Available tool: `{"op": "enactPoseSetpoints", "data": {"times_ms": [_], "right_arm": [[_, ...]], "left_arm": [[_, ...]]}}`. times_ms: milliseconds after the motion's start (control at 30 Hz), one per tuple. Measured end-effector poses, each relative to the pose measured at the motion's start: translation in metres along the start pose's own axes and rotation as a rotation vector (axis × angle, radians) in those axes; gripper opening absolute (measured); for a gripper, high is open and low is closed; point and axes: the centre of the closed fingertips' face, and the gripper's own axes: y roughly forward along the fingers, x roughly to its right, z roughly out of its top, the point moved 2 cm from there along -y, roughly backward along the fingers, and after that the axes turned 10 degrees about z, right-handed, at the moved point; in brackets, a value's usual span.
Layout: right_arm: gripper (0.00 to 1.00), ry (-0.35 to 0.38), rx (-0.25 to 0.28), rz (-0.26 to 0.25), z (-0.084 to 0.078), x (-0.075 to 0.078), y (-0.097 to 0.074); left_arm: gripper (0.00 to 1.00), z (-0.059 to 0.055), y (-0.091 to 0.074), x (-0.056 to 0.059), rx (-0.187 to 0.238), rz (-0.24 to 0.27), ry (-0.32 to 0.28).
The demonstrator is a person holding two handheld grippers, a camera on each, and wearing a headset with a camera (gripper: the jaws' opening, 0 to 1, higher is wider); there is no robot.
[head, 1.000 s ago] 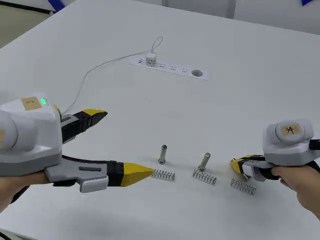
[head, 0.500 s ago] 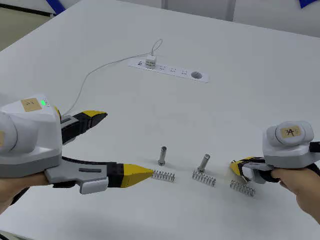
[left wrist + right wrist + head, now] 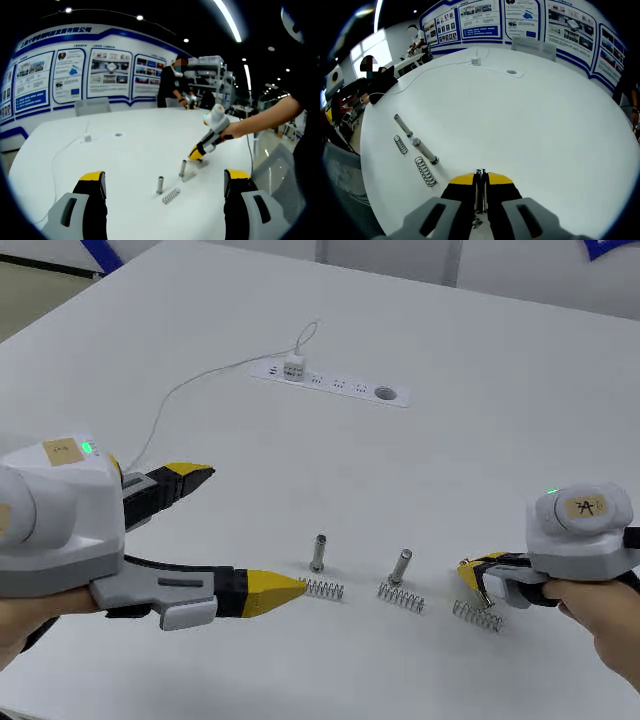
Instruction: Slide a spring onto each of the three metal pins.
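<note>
By my reading nothing is finished yet, since none of the three springs sits on a pin. The left spring point(image 3: 325, 589), the middle spring point(image 3: 400, 598) and the right spring point(image 3: 475, 616) all lie flat on the desk point(image 3: 450, 460), in a row toward its near edge. Just behind the first two, the left pin point(image 3: 319, 551) and the middle pin point(image 3: 400, 565) stand on end and bare. Each is close to its own spring but apart from it.

My right hand-held gripper point(image 3: 474, 576) is clenched and held low at the right end of the row, just above the right spring. In the right gripper view a slim metal shaft is pinched between the jaws. I take it to be the third pin point(image 3: 480, 191), though it shows small there and I cannot be sure how much of it is gripped. My left hand-held gripper point(image 3: 232, 530) is released wide and carries nothing. Its lower jaw tip lies just beside the left spring and points along the row.

So the whole job is left to do, three times over. The likeliest first pairing is the pin in my right hand-held gripper with the spring under it. The two standing pins come after that. A power strip point(image 3: 330, 382) and its cable lie well off toward the far edge, clear of the work.
</note>
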Motion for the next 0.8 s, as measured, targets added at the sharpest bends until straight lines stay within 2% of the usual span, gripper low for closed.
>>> {"op": "enactPoseSetpoints", "data": {"times_ms": [800], "right_arm": [[0.08, -0.030, 0.055, -0.003, 0.003, -0.005, -0.015]], "left_arm": [[1.00, 0.002, 0.001, 0.006, -0.001, -0.015, 0.009]]}}
